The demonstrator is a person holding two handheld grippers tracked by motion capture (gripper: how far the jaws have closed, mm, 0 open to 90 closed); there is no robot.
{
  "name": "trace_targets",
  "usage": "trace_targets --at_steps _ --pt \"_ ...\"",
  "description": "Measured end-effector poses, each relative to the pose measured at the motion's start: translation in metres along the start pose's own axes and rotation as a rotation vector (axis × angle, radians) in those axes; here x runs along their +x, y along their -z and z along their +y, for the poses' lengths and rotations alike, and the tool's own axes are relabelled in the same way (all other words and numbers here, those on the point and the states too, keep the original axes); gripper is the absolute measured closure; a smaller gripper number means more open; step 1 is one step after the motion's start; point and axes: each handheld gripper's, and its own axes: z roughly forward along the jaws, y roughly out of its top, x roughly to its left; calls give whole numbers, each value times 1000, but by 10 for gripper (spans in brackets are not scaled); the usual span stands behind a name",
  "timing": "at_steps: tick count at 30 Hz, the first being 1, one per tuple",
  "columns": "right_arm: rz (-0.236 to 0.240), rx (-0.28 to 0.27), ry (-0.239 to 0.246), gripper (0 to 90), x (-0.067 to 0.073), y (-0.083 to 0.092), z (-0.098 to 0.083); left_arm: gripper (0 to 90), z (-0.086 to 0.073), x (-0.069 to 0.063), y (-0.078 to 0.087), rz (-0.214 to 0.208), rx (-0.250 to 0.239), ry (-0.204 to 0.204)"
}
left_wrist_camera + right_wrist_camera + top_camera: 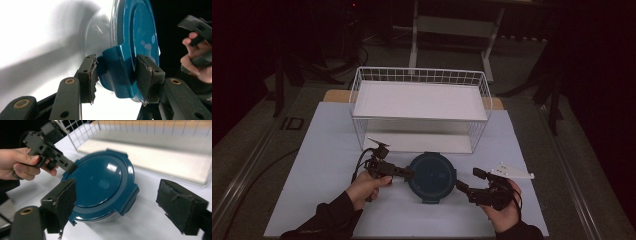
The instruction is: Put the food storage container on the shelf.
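Round clear container with dark blue clip-on lid resting on the white table sheet, near the person's edge, just in front of the white wire two-tier rack. Rack upright at mid-table, white panel on its upper tier and another on the lower. Left gripper held in the left hand, brought in from the container's left side; in the left gripper view, jaws set narrow on either side of a blue lid clip tab, pads touching or very nearly touching the tab, so apparently gripped on that tab. Clear container wall visible under the lid there, lying over white sheet. Right gripper held in the right hand, placed just beside the container's right edge, jaws spread wide and holding nothing; in the right gripper view, one pad close against the lid rim, the other pad well off to the side over bare sheet. Grey three-cornered plate visible atop the right gripper. Lid seated flat, clips around the rim appearing folded down.
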Motion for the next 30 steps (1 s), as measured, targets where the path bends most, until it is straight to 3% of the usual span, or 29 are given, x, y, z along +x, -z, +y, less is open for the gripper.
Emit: trace_targets --at_steps 4,10,14,21,26,30 --pt "67 51 -101 222 -12 -11 -1 548 -3 -6 2 9 -8 -40" --pt "148 132 -203 314 -26 -28 -4 554 -9 -11 5 21 -5 -101" --pt "179 172 -254 364 -35 -36 -7 556 -11 -12 6 21 -6 -122" --pt "220 223 -295 448 -41 -42 -13 559 -14 -10 7 6 -14 -144" --pt "286 231 -345 540 -44 -44 -15 561 -16 -12 7 8 -21 -150" --pt "313 232 -386 552 -46 -45 -17 562 -18 -13 7 17 -25 -151"
